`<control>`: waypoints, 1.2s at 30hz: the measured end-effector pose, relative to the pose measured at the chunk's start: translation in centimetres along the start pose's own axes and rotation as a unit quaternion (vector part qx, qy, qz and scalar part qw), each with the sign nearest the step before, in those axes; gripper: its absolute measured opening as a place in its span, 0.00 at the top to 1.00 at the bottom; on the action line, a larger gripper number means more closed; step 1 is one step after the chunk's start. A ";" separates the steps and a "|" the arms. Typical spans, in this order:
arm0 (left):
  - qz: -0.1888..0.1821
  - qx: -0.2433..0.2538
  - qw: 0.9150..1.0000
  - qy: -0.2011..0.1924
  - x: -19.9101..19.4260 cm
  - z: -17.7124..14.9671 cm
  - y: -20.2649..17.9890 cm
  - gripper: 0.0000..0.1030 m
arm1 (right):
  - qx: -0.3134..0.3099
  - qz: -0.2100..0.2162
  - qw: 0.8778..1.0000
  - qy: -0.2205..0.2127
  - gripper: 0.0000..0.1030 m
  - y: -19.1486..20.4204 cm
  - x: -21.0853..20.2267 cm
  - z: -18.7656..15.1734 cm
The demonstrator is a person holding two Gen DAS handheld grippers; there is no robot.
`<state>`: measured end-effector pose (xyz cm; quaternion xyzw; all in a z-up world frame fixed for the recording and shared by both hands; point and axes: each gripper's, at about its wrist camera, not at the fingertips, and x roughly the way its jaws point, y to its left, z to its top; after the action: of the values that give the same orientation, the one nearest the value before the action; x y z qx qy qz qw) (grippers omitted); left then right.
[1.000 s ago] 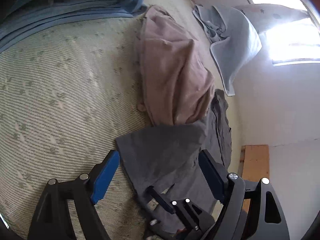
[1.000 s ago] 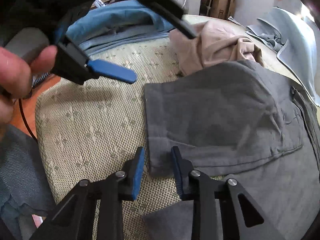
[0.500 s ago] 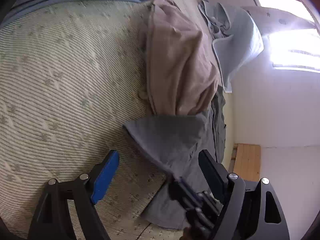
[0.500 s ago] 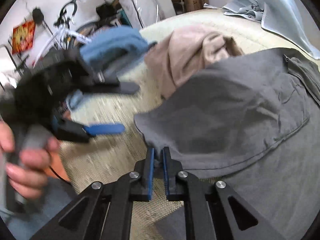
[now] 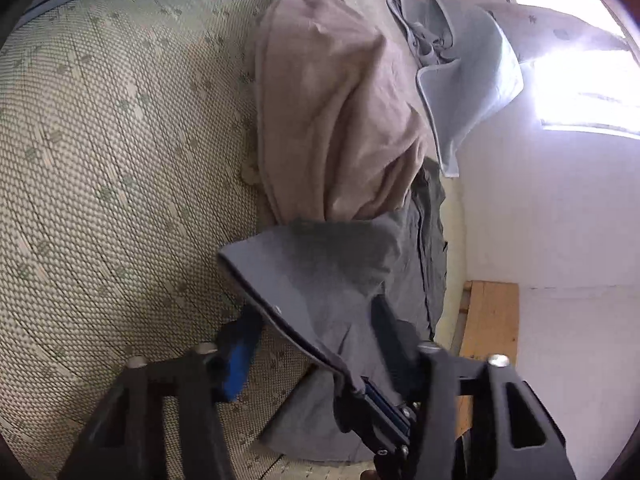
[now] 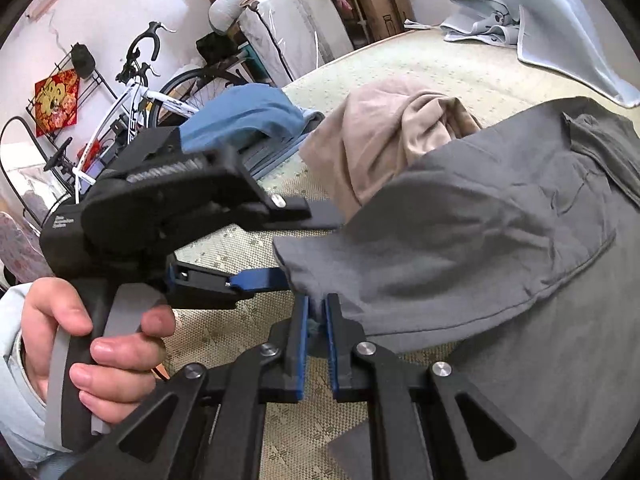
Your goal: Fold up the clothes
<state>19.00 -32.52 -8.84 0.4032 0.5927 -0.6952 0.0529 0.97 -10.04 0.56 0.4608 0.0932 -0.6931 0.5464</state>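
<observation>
A dark grey garment (image 5: 328,264) (image 6: 480,240) lies on the woven bed mat (image 5: 100,140), with its near edge lifted off the mat. My right gripper (image 6: 317,304) is shut on that edge's hem; the left wrist view shows it (image 5: 360,388) clamped low on the cloth. My left gripper (image 5: 316,316) (image 6: 308,246) is open, one finger above and one below the garment's raised corner, with a gap still showing. A person's hand (image 6: 100,340) holds the left gripper's handle.
A beige garment (image 5: 332,100) (image 6: 380,132) is heaped just beyond the grey one. Folded blue cloth (image 6: 244,116) sits at the mat's far left, a pale grey blanket (image 5: 468,60) far right. A wooden bench (image 5: 488,320), a bicycle (image 6: 136,80) and boxes stand off the bed.
My right gripper shut on the grey garment's hem and lifted it. My left gripper came in around the raised corner and its fingers have narrowed.
</observation>
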 end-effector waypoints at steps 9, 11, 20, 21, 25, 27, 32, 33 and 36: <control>-0.014 0.041 0.998 -0.041 -2.8 -0.7 -2.3 0.98 | -0.004 0.009 1.000 -0.017 0.89 -0.2 -2.1 -0.2; -0.015 0.049 0.997 -0.051 -3.7 -0.4 -3.6 0.98 | 0.007 0.019 0.999 -0.044 0.84 -1.4 -3.8 0.5; 0.011 0.161 0.982 -0.099 -5.7 5.6 -12.8 0.99 | 0.158 -0.072 0.971 -0.165 0.51 -15.0 -12.8 3.2; 0.014 0.173 0.980 -0.101 -5.5 6.3 -14.1 0.99 | 0.179 -0.089 0.964 -0.173 0.50 -16.9 -13.4 3.5; 0.025 0.205 0.972 -0.109 -4.7 8.5 -18.1 0.99 | 0.240 -0.129 0.947 -0.173 0.47 -22.5 -13.2 4.6; 0.032 0.215 0.970 -0.112 -4.9 9.6 -19.2 0.99 | 0.247 -0.141 0.944 -0.168 0.46 -24.3 -12.4 5.3; 0.052 0.226 0.964 -0.128 -5.3 12.7 -21.6 0.99 | 0.265 -0.171 0.936 -0.156 0.46 -28.7 -10.4 6.9; 0.053 0.226 0.964 -0.131 -5.3 13.2 -22.0 0.99 | 0.269 -0.177 0.934 -0.153 0.47 -29.6 -10.0 7.2; 0.058 0.224 0.962 -0.148 -5.7 15.2 -23.1 0.99 | 0.267 -0.202 0.931 -0.144 0.47 -31.6 -8.6 8.2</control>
<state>2.52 -41.24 12.31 0.3313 0.3832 -0.8576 0.0885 -30.25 2.75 -0.30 0.4567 -0.0838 -0.8467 0.2596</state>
